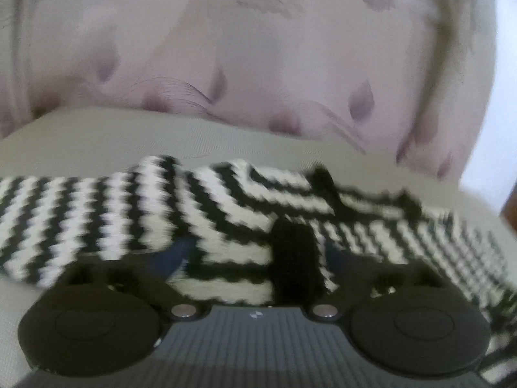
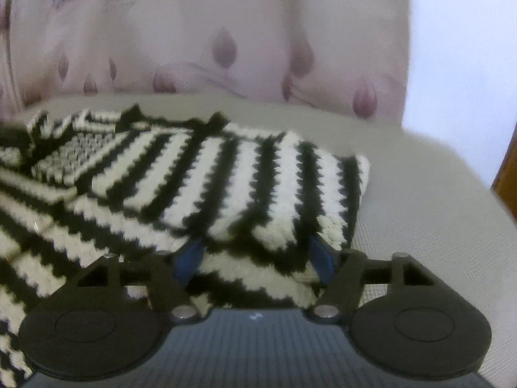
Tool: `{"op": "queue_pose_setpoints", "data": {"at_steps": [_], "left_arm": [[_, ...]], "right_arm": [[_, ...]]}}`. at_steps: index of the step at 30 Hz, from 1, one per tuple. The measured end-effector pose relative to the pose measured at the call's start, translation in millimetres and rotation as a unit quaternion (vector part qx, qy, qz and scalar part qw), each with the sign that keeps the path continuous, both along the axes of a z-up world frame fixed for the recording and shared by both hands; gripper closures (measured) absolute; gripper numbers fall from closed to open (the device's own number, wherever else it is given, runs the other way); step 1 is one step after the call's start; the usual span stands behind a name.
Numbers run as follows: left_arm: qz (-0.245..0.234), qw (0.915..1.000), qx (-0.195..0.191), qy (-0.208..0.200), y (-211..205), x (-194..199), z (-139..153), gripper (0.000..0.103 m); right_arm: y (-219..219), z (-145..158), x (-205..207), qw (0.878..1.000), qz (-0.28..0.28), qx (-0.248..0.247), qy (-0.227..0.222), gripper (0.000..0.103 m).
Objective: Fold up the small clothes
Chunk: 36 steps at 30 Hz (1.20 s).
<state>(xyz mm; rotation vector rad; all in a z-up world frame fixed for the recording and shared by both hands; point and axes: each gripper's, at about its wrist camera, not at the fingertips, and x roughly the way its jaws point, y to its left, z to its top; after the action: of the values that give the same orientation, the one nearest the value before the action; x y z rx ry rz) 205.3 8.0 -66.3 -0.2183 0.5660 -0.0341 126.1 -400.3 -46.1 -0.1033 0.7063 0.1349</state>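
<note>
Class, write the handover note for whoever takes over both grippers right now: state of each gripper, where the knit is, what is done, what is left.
Left gripper: open, striped knit lying between its fingers, not pinched.
Right gripper: open around a folded edge of the same knit; blue pads not pressing.
Knit lies on the grey cushion, in front of the floral backrest.
Done: parts folded over into layers.
Left: probably square up the folds; the frames are too blurred to judge neatness.

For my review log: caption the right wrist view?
Open right claw over a striped knit on a grey cushion.
</note>
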Motion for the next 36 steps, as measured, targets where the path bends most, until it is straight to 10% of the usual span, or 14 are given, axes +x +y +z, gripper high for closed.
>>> {"op": "queue_pose_setpoints", "data": {"at_steps": [3,10,19,28,29,31,36], "left_arm": [[0.032,0.9985,-0.013,-0.043,37.3,-33.6,19.8,0.0],[0.133,0.9909,-0.017,0.01,168.2,-73.5,30.6,0.001],[0.284,0.9302,-0.227,0.05,355.5,-103.9,-3.5,0.039],[0.28,0.9318,-0.228,0.037,382.7,-78.4,-8.1,0.04],[0.281,0.9335,-0.219,0.036,380.2,-78.8,-9.5,0.049],[0.296,0.9356,-0.187,0.046,378.5,-73.6,-12.9,0.097],[0.323,0.9343,-0.151,0.007,352.9,-75.2,4.8,0.097]], "right_arm": [[-0.8,-0.2,-0.6,1.0,-0.005,0.023,0.005,0.03],[-0.5,-0.4,1.2,1.0,-0.004,0.02,0.007,0.025],[1.2,-0.1,1.6,1.0,0.0,0.019,0.008,0.024],[-3.3,1.5,3.8,1.0,0.0,0.009,0.006,0.02],[-1.9,1.3,4.0,1.0,0.0,0.008,0.006,0.02],[-2.3,1.5,2.9,1.0,0.0,0.008,0.006,0.019],[-6.0,1.6,2.9,1.0,0.001,0.021,0.006,0.019]]}}
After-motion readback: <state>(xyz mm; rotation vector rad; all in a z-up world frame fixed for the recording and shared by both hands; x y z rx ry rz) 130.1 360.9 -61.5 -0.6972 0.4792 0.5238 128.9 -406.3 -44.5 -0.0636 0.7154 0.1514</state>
